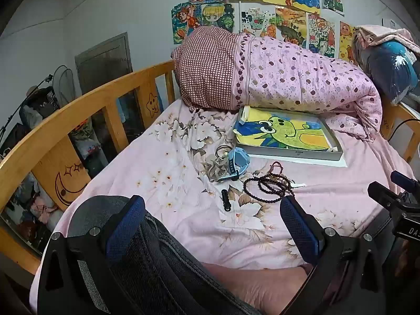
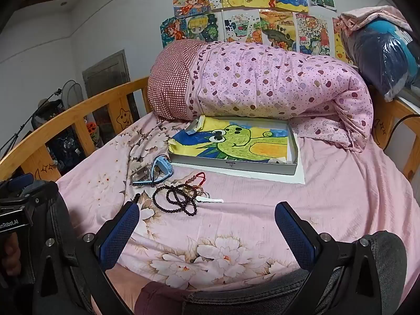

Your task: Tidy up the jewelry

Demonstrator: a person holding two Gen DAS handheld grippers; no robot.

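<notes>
Pink bedsheet [image 2: 236, 218]; both jaws wide, empty.

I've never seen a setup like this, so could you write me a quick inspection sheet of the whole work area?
Surface: pink floral bedsheet.
Job's things: dark bead strings, blue watch, red cord charm, all loose; shallow box lined with a frog drawing behind.
Clutter: small black stick, white slip, rolled quilt.
Grippers: left gripper and right gripper open, nothing between them.
Cables: black cord at right rail.
Surroundings: wooden bed rail, wall drawings.
</notes>
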